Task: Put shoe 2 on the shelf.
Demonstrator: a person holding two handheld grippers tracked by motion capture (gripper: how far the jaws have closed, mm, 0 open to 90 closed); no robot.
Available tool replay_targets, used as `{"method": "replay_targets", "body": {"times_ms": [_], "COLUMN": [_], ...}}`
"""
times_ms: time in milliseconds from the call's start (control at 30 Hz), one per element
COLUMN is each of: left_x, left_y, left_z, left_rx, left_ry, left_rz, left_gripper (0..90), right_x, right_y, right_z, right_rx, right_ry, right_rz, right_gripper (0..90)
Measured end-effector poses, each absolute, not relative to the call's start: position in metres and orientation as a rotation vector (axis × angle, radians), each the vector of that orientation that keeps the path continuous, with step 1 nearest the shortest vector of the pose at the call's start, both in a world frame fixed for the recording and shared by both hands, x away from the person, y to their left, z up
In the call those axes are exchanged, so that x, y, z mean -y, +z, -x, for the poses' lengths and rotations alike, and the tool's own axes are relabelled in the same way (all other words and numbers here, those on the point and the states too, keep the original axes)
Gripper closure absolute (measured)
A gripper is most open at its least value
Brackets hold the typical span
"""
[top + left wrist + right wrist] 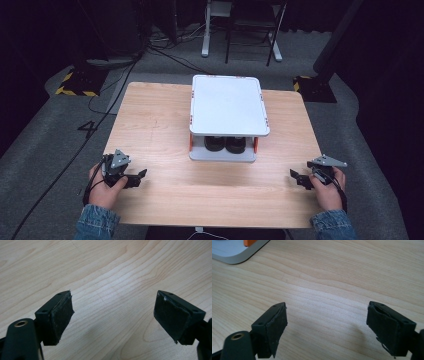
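A white two-level rack with orange corner posts stands at the middle of the wooden table. Two dark objects sit on its lower shelf, under the flat white top. My left gripper rests near the table's front left, open, with bare wood between its pads. Near the front right my right gripper is open too, nothing between its pads. A corner of the rack's base with an orange post shows at the upper left of the right gripper view.
Grey carpet surrounds the table, with cables trailing on the left. Chair and desk legs stand behind the table. Yellow-black striped bases sit at the far left and far right.
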State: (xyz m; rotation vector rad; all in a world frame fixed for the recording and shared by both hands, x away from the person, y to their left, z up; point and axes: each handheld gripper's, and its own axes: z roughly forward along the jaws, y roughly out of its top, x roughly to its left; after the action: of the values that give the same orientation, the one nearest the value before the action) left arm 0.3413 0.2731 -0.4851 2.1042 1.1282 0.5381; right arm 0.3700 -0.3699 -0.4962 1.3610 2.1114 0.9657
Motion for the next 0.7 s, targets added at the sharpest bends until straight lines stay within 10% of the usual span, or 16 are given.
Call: {"method": "replay_targets", "body": {"times_ms": [700], "left_x": [-0.275], "left_y": [-0.487], "left_z": [-0.339], "left_rx": [-1.19], "left_ry": [0.477], "left_rz": [-2.098], "left_gripper": [16.1], "right_x": [0.358], "right_y": [-0.506], "right_z": [-0.376], "right_rx": [-2.072], "right_ry": [0.877], "right_rz": [-1.454], "right_gripper": [4.0]}}
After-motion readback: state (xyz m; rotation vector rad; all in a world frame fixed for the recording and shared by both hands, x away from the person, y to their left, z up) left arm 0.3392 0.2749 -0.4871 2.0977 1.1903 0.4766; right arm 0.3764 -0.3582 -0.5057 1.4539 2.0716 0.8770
